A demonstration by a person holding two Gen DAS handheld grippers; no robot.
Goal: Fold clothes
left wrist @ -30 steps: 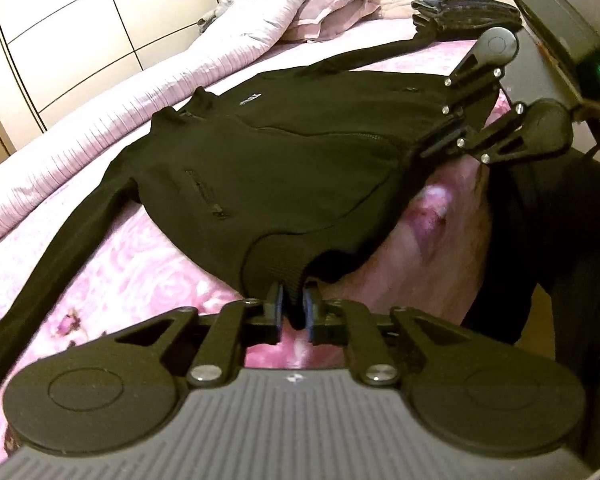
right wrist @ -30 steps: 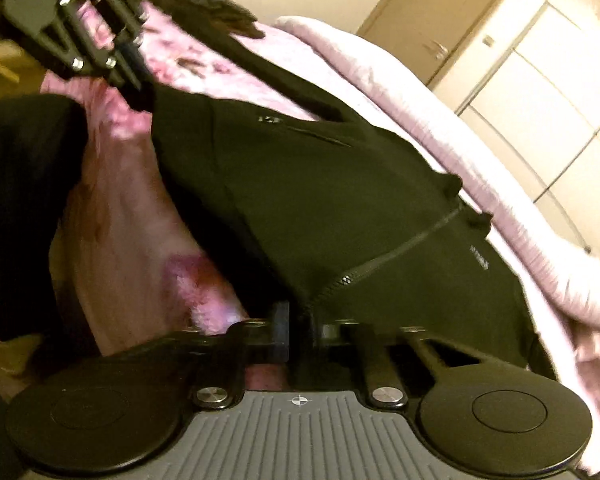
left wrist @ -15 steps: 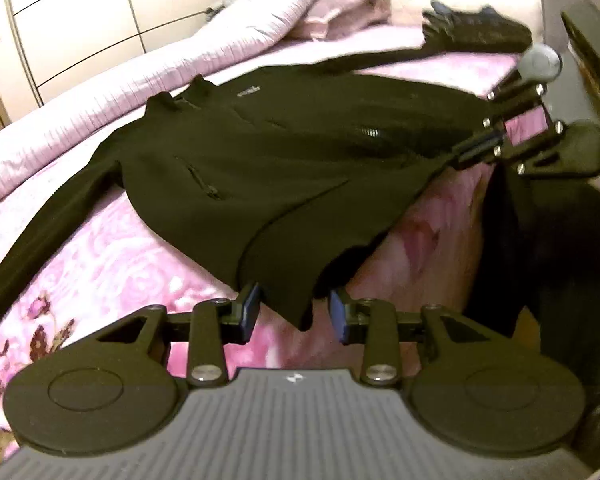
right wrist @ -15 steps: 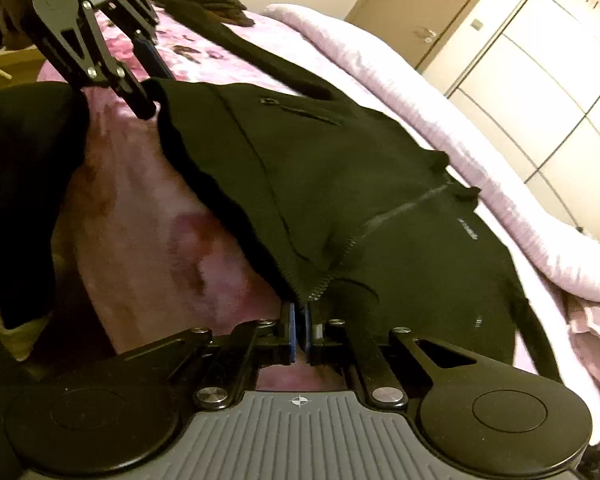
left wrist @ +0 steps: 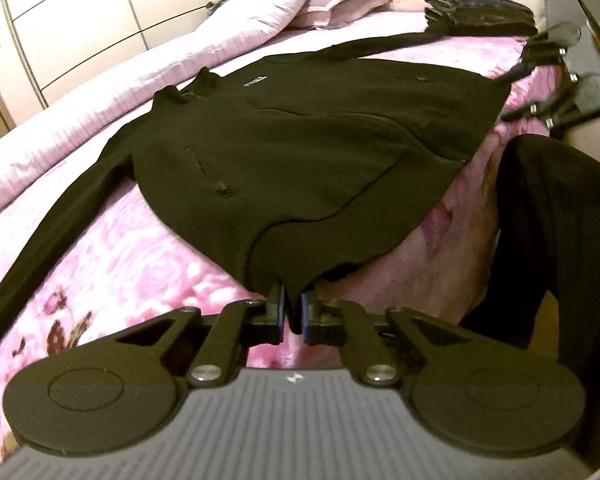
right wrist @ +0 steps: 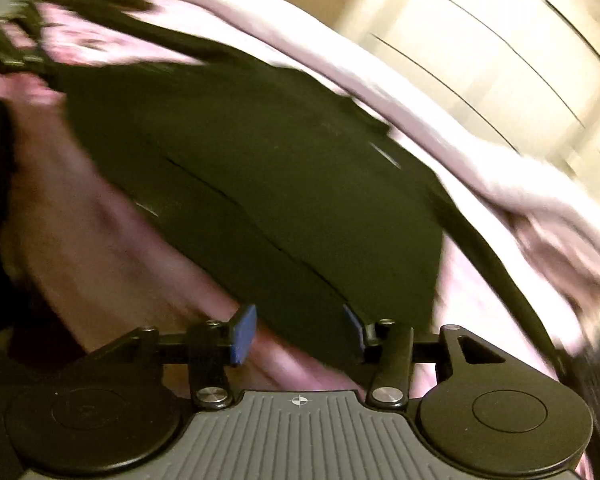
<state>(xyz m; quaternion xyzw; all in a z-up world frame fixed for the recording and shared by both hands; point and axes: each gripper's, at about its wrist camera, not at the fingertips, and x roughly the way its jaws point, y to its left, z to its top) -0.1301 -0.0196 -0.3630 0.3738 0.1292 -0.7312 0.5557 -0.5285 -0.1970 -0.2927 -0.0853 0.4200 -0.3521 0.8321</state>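
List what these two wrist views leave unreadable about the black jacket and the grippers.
- Right wrist view: motion blur smears the black jacket; whether the open right gripper touches the hem is unclear.
- Left wrist view: the small white logo is too small to read.
- Left wrist view: the left sleeve runs off the frame edge; the left gripper pinches the hem.

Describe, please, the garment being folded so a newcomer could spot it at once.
On the bed with the pink rose-print cover, a black zip jacket lies spread flat, sleeves out. Unlike the dark folded pile at the far end, its hem is pinched by the left gripper.
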